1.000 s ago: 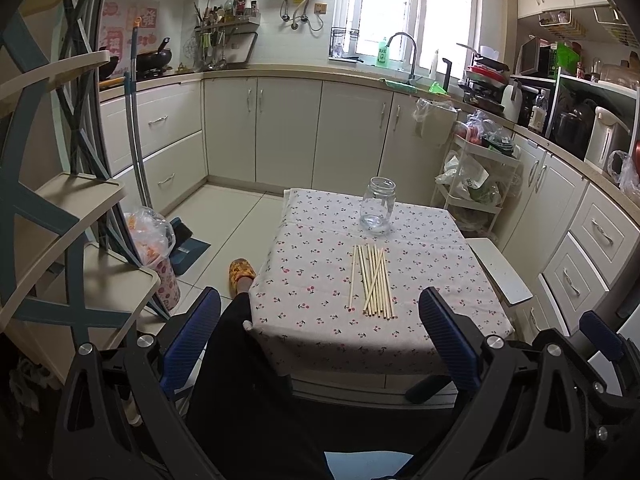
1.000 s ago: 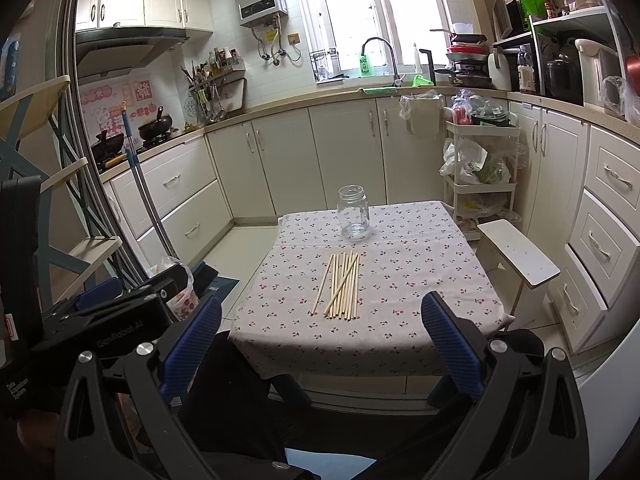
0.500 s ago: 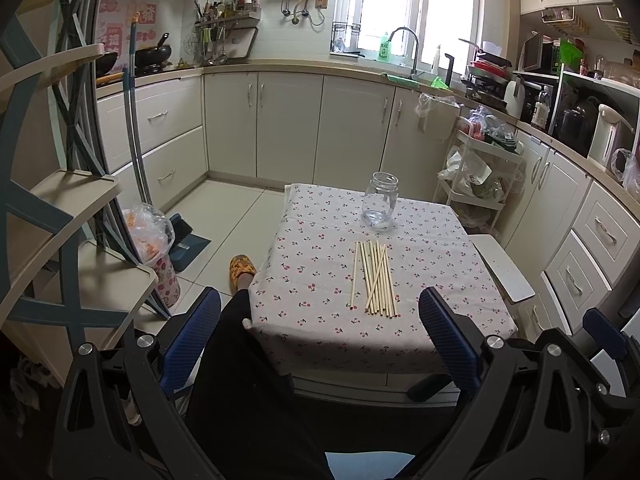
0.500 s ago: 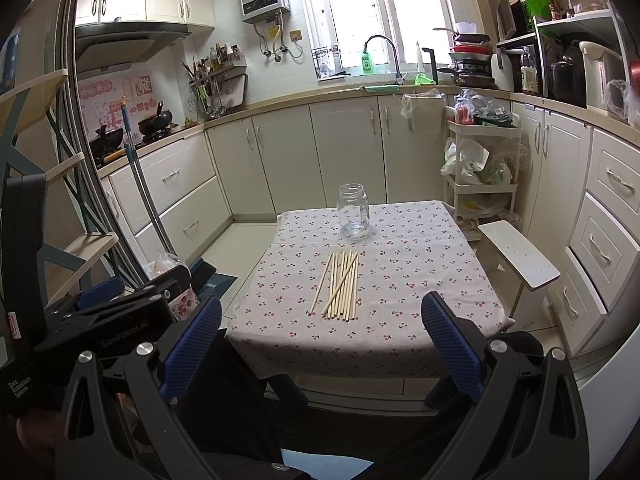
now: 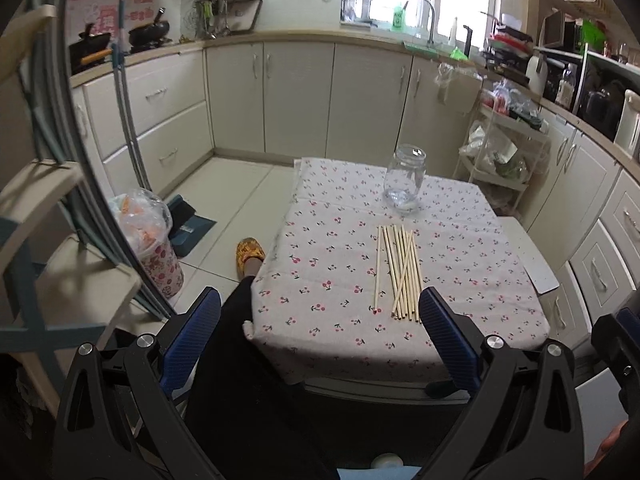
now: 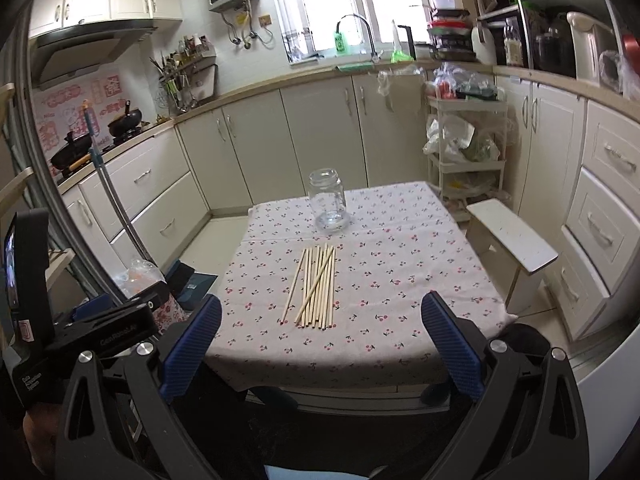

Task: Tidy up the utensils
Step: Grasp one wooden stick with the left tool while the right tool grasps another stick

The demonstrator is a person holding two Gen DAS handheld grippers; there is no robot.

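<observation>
While both pairs of tongs hover short of the near edge of a small worktop [image 5: 328,248] draped in a cherry-print cloth, nothing is held. The left tongs [image 5: 318,334] stand wide, blue pads far apart and empty. The right tongs [image 6: 320,336] stand equally wide and empty.

A bundle of pale wooden chopsticks [image 5: 398,272] lies flat near the middle of the cloth, lengthwise toward the viewer, most side by side with one or two crossing the rest at a slant. Just beyond their far tips, a little apart, stands an upright clear glass jar [image 5: 405,178] with no lid; it looks empty, though the glass makes this hard to confirm. A white stool [image 6: 512,240] sits just beside the worktop on the right.

The step in hand appears to be the approach to a first pick. To do it well, come down over the near ends of the sticks, turn the pads across the sticks rather than along them, and close on a single stick or a pair, since a loose crossed stick could roll away. The other tongs could steady the jar, which may tip when sticks drop in.
</observation>
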